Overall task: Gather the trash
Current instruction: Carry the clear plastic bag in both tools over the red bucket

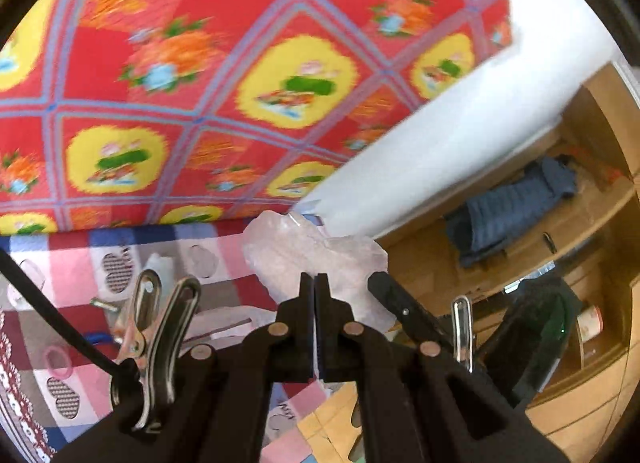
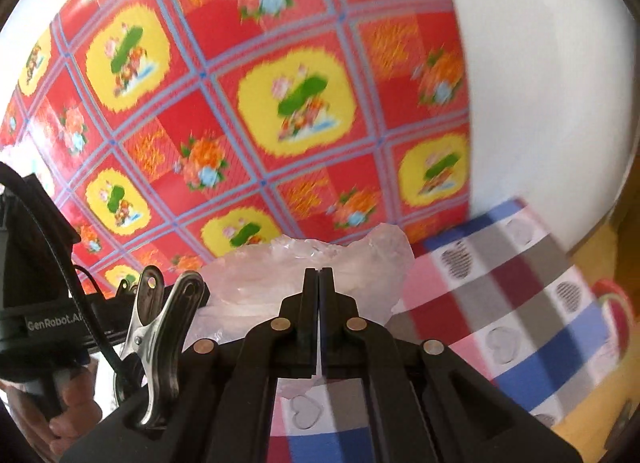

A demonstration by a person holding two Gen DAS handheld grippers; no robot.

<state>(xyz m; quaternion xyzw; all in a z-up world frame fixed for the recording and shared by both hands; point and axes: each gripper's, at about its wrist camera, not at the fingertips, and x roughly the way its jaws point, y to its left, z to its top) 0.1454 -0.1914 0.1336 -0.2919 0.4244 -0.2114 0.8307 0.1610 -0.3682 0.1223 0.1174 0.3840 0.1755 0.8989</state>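
Fingers of both grippers are pressed together, each pair pinching the same translucent pink plastic bag. Left gripper (image 1: 315, 283) has the bag (image 1: 316, 259) bunched just ahead of its tips; right gripper (image 2: 319, 277) clamps the bag (image 2: 304, 275) along its crumpled upper edge. No visible gap between either pair of jaws.

Landmark: the checked heart-print cloth (image 2: 516, 303). The bag hangs above it, lifted clear, with the red-and-yellow floral sheet (image 1: 248, 63) standing behind the cloth. In the left view, small items still lie on the cloth (image 1: 224, 291) beyond the bag: what looks like a small white bottle (image 1: 160, 267) and a blue bit (image 1: 98, 338), though blur makes them hard to identify. A brown cardboard box (image 1: 520, 247) with a blue cloth in it sits off the cloth's edge, beside the white wall.

Step in hand, my read: holding the bag as the trash receptacle. To do it well: keep both pinches on the rim, pull the two grips apart to open the mouth, keep it upright so nothing spills, avoid tearing the thin film.

Writing: "GenRobot.AI" on the black device (image 2: 44, 323) seen in the right view. Nothing else legible.
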